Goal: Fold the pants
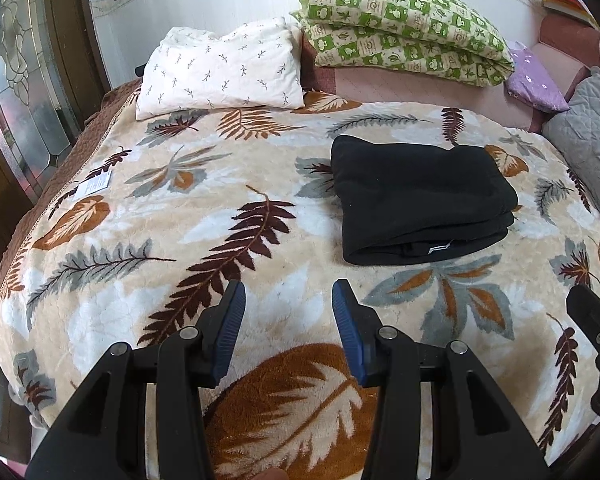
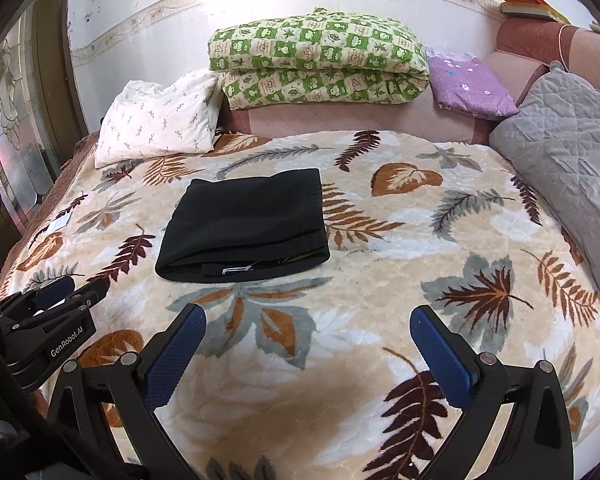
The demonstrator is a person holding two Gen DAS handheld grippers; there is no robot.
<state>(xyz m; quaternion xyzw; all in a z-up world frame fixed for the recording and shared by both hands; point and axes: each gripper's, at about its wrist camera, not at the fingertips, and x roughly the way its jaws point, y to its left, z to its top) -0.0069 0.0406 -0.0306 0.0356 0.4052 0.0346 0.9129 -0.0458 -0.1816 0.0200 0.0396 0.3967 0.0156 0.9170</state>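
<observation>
Your folded black pants (image 1: 420, 200) lie on the leaf-print blanket (image 1: 180, 208) ahead of both jaws. Left gripper (image 1: 288, 296) and right gripper (image 2: 308, 320) jaws stand apart, empty. Pillows (image 2: 160, 120) line the far wall.

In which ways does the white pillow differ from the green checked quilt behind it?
The white pillow has small grey sprigs; the green checked quilt has green and cream squares. The pillow is one piece lying on the leaf blanket; the quilt is folded double, on the pink sheet beyond it. Both sit by the wall.

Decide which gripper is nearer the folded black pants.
Hard to call; perhaps left. The left gripper sits below-left of the pants; the right gripper sits below-right. Neither touches them.
</observation>
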